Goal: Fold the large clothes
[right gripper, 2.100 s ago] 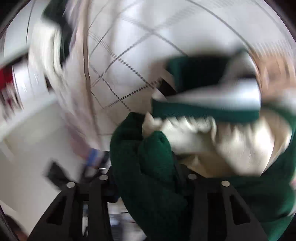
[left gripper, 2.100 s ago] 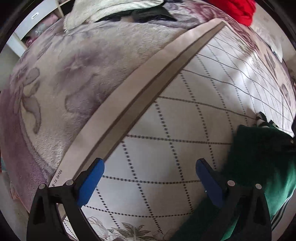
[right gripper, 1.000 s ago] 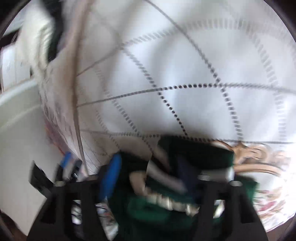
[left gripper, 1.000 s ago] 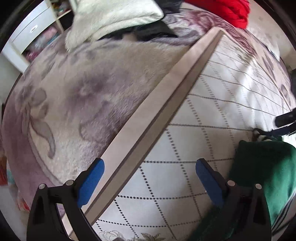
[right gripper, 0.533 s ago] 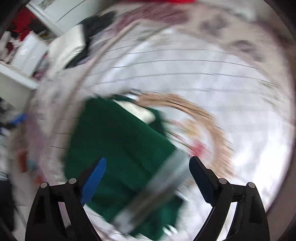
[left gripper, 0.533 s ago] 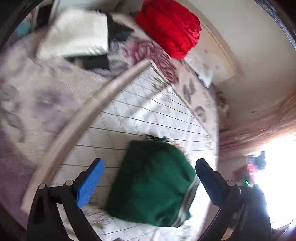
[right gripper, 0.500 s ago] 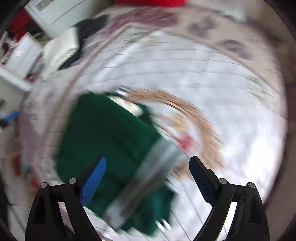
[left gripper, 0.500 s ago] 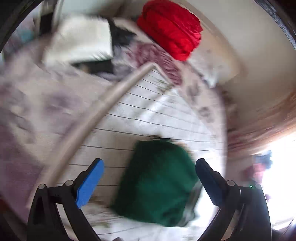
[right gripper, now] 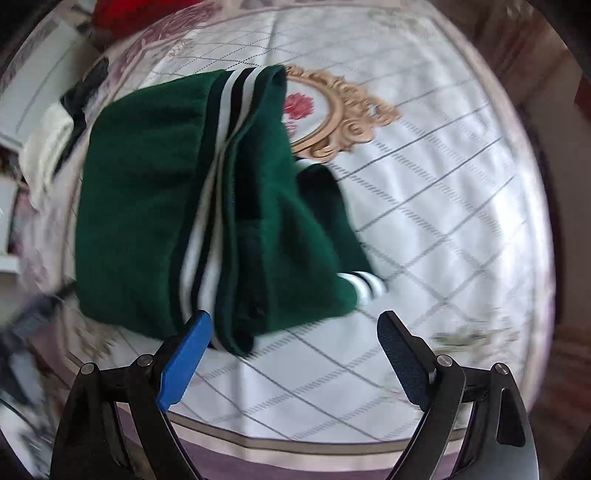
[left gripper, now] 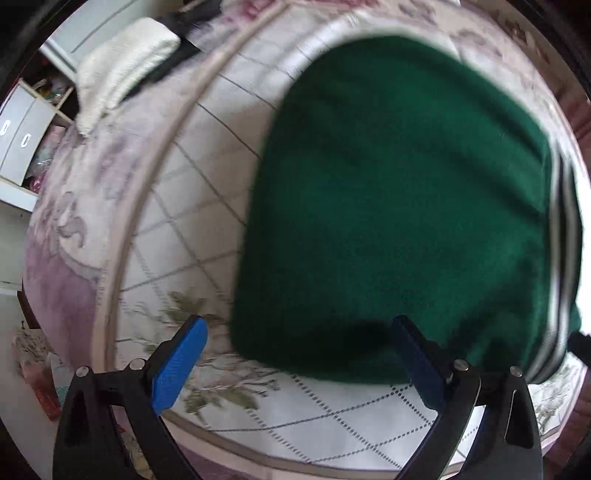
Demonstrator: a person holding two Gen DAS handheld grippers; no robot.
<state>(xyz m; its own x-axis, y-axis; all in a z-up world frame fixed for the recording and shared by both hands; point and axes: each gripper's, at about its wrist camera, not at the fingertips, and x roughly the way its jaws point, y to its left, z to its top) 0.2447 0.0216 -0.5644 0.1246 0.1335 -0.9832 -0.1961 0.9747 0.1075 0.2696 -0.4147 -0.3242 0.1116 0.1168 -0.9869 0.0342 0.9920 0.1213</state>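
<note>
A folded dark green sweater (left gripper: 399, 206) with white and black striped trim lies on the white quilted bedspread (left gripper: 207, 206). In the left wrist view it fills the middle and right. My left gripper (left gripper: 301, 354) hangs open just above its near edge, nothing between the blue pads. In the right wrist view the same sweater (right gripper: 155, 192) lies up and left, with its striped hem (right gripper: 218, 147) running down the middle and a cuff (right gripper: 364, 282) at the right. My right gripper (right gripper: 295, 350) stands open over the bedspread (right gripper: 443, 177) by the sweater's near edge, holding nothing.
A cream garment (left gripper: 122, 70) on a dark one lies at the far left on the mauve floral blanket (left gripper: 66, 206). White drawers (left gripper: 18, 136) stand left of the bed. A gold-framed rose motif (right gripper: 332, 110) sits beyond the sweater. A red bundle (right gripper: 122, 11) lies at the top.
Both grippers have swung over the bed and now look down on the folded sweater from near. The right gripper, earlier closed in the green cloth, has let it go and risen.
</note>
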